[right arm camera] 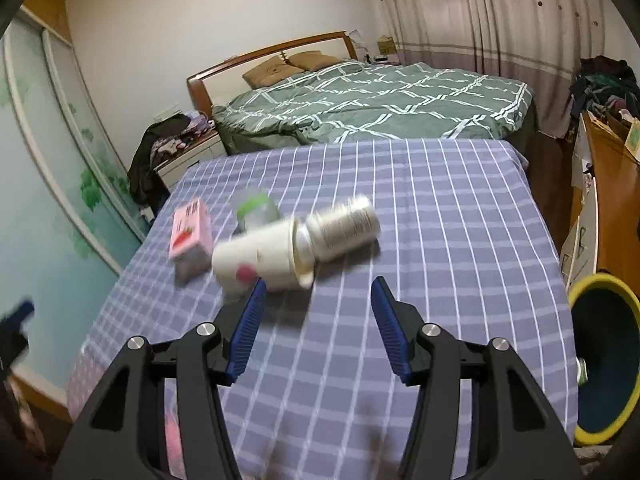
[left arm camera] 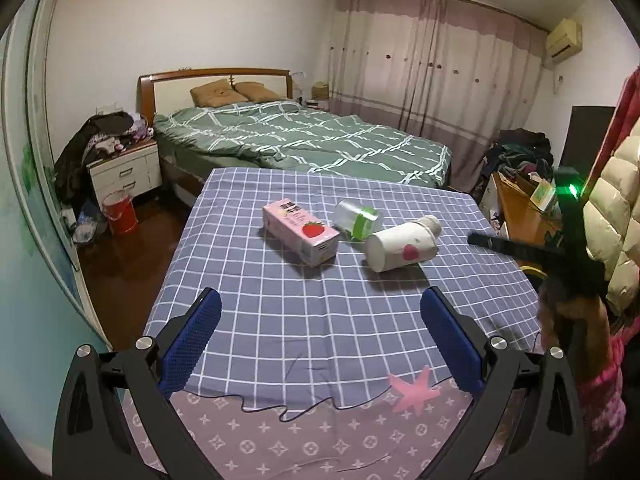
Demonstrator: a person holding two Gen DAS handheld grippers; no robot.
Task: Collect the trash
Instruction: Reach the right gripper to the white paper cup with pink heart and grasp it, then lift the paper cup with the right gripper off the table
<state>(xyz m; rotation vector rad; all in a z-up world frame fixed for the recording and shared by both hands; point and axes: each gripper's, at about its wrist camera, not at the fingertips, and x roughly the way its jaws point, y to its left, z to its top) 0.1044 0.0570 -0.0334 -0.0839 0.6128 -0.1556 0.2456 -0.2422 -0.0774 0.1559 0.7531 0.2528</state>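
**Approach to the first piece of trash on the checked cloth**

The right gripper (right arm camera: pixel 316 312) hovers with jaws spread and nothing between them, just short of the white paper cup (right arm camera: pixel 260 258), which lies on its side. A white bottle (right arm camera: pixel 344 226) lies with its neck in the cup's mouth; a green-banded clear cup (right arm camera: pixel 256 210) and a pink carton (right arm camera: pixel 191 227) lie just beyond, all on the checked tablecloth (right arm camera: pixel 440 240). The left gripper (left arm camera: pixel 320 340) is likewise spread and empty, well short of the group. A yellow-rimmed bin (right arm camera: pixel 600 360) stands beside the table at right. The cup probably suits a light grip across its wall, since paper crushes; the nested bottle may roll free when lifted.
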